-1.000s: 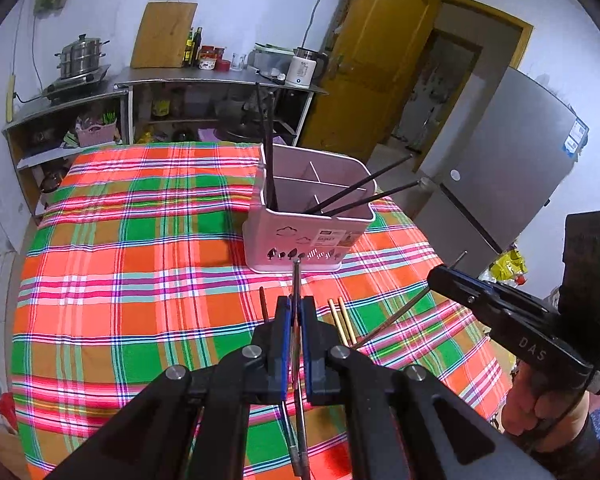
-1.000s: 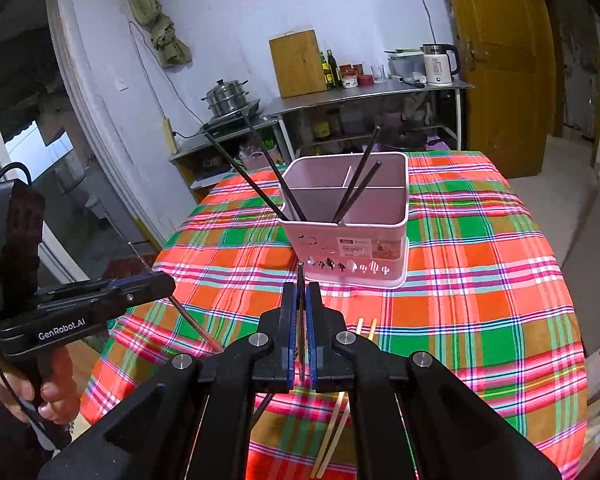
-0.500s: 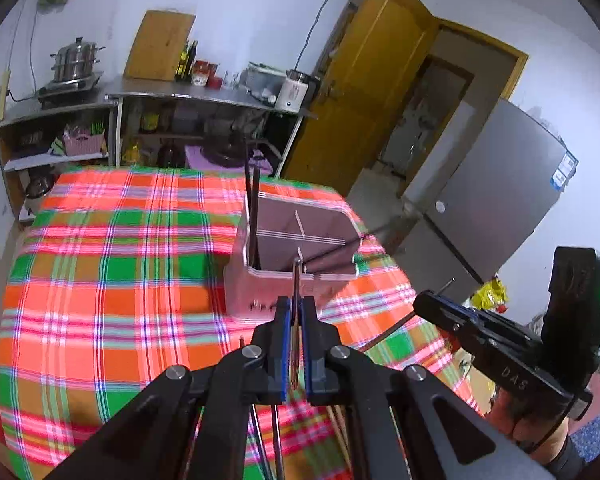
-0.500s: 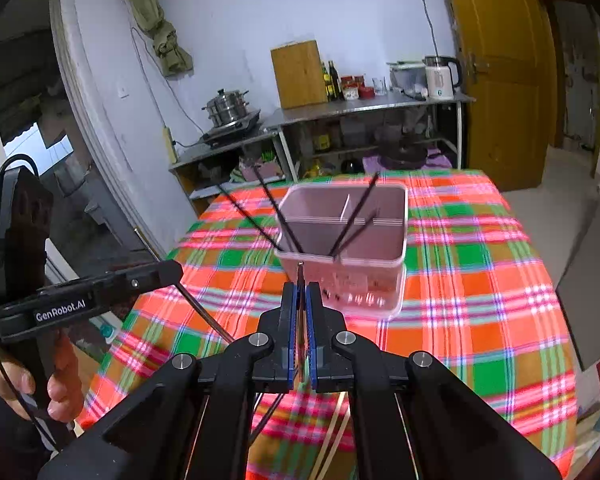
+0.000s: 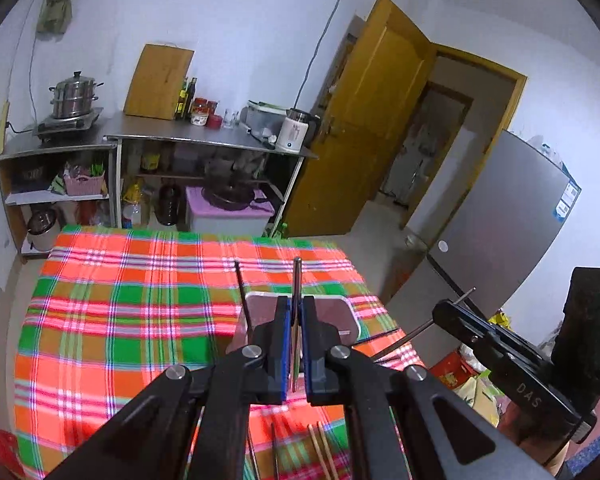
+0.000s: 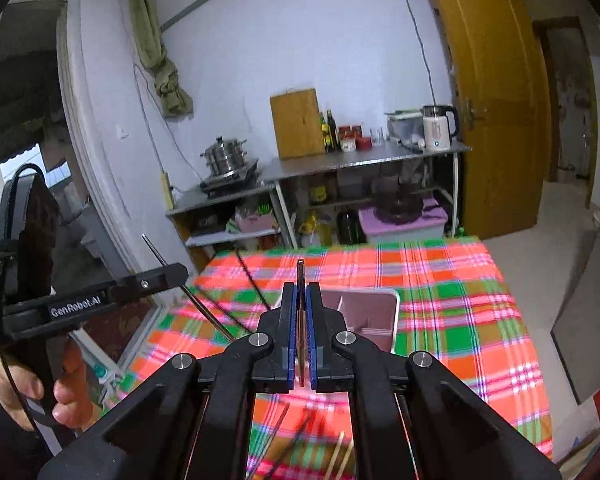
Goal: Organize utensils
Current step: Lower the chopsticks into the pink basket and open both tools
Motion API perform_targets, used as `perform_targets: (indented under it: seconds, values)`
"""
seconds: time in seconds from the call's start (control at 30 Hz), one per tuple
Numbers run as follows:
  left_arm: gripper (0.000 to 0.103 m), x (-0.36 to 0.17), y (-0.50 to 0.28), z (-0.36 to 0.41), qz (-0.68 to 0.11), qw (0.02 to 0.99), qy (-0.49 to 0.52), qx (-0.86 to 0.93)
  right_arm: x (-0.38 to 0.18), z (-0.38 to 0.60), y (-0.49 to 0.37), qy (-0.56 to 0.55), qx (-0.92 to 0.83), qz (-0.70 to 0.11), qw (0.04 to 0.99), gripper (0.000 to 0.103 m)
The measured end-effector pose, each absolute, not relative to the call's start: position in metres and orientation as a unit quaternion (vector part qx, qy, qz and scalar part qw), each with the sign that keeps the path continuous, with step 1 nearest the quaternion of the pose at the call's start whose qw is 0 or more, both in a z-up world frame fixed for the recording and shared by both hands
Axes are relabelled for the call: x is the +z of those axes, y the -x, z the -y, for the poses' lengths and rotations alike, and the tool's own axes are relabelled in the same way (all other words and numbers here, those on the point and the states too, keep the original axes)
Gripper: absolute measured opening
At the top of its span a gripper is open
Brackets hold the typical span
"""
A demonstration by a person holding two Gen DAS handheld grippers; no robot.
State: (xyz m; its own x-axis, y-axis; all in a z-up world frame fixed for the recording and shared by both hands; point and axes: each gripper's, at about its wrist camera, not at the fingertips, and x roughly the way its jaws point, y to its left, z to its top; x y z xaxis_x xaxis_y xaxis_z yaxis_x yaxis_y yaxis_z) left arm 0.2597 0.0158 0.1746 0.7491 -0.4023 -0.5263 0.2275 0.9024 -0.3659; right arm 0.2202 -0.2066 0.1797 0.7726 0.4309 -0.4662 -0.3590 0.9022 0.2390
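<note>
My left gripper (image 5: 296, 308) is shut on a dark chopstick (image 5: 297, 280) that sticks up between its fingers. It hangs above the pink utensil holder (image 5: 348, 316) on the plaid tablecloth (image 5: 120, 320). My right gripper (image 6: 301, 296) is shut on another dark chopstick (image 6: 300, 276), also above the holder (image 6: 374, 312). Each gripper shows in the other's view, the right (image 5: 452, 314) and the left (image 6: 168, 274), each with a chopstick through its fingers. A black chopstick (image 5: 242, 296) stands in the holder. Loose wooden chopsticks (image 5: 322, 452) lie on the cloth near me.
A steel counter (image 5: 204, 140) with a kettle (image 5: 294, 134), bottles and a cutting board (image 5: 158, 78) stands behind the table. A steamer pot (image 5: 74, 96) sits at its left. A yellow door (image 5: 364, 120) and a grey fridge (image 5: 500, 232) are at the right.
Both grippers have risen and tilted up with their chopsticks. The holder has dropped lower in both views and is now partly behind the fingers.
</note>
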Motion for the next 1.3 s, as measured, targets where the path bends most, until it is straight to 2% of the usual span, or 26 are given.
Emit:
perform_targets:
  seconds: [0.23,0.67,1.03,1.13,1.2,1.3]
  values:
    - [0.005,0.171,-0.287,-0.008,-0.317,0.922,0.137,-0.177,0.179,0.202,-0.241,-0.067,0.198,-0.263,0.942,0.004]
    - [0.005,0.123,-0.327,-0.003,-0.366,0.908,0.126,-0.164,0.143,0.192,-0.271,-0.058,0.187,-0.298,0.934,0.004]
    - [0.005,0.104,-0.337,-0.001,-0.384,0.902,0.113,-0.164,0.112,0.178,-0.287,-0.042,0.188,-0.341,0.920,0.004]
    - [0.009,0.103,-0.336,-0.001,-0.380,0.903,0.111,-0.166,0.107,0.180,-0.289,-0.045,0.186,-0.348,0.918,0.005]
    - [0.016,0.106,-0.332,-0.002,-0.372,0.906,0.114,-0.169,0.107,0.182,-0.289,-0.049,0.187,-0.347,0.918,0.012]
    - [0.022,0.118,-0.323,-0.005,-0.350,0.915,0.114,-0.167,0.114,0.185,-0.283,-0.051,0.193,-0.336,0.920,0.015]
